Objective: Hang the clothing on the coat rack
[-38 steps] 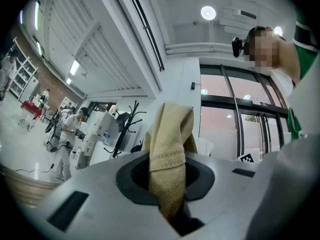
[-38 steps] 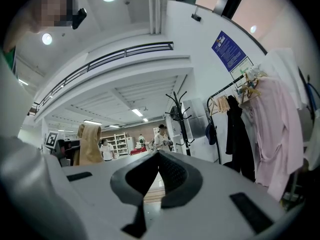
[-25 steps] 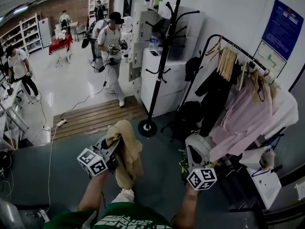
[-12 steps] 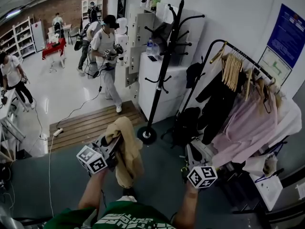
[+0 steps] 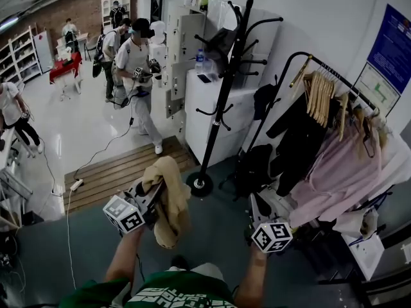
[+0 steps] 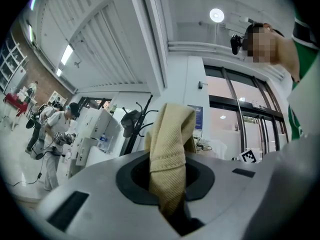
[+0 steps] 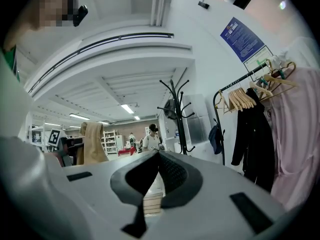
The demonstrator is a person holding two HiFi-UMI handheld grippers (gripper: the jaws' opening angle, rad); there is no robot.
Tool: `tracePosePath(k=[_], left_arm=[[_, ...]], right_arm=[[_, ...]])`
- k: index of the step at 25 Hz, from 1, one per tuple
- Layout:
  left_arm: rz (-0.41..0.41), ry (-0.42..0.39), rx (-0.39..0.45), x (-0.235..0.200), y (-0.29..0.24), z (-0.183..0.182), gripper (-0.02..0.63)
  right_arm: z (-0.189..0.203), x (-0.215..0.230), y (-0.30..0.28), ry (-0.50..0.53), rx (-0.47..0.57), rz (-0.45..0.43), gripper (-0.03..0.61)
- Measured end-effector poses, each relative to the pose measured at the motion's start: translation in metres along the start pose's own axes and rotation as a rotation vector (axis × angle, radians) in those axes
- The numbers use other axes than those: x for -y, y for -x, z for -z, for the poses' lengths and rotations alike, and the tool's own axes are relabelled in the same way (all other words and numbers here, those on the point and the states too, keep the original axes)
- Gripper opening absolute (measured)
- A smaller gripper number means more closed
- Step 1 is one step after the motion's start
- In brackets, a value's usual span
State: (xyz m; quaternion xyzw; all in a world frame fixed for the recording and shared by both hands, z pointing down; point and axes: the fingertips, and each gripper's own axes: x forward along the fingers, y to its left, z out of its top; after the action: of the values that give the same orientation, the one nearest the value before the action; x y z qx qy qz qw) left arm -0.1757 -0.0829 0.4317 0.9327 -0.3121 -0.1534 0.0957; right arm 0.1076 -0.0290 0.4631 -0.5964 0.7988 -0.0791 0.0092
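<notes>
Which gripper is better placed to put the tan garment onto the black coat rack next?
Left. The left gripper has its jaws shut on the tan garment, and the coat rack stands just ahead of it. The right gripper holds nothing and sits nearer the garment rail.

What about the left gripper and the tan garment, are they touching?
Touching. The left gripper view shows the tan garment pinched between the jaws of the left gripper, cloth bulging up out of them.
</notes>
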Motion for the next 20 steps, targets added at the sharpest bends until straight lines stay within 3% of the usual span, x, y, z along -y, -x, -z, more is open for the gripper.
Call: tracePosePath(k=[10,20], left_arm=[[-0.032,-0.011,-0.025,-0.038,-0.029,0.002,0.046],[-0.059,-0.04,-0.014,-0.068,-0.088,-0.001,0.046]], right_arm=[[-0.004,0.015,-0.059,-0.015,0.002,-0.046,0.008],[-0.026,0.063,-0.126,-0.008,0.018,-0.093,0.008]])
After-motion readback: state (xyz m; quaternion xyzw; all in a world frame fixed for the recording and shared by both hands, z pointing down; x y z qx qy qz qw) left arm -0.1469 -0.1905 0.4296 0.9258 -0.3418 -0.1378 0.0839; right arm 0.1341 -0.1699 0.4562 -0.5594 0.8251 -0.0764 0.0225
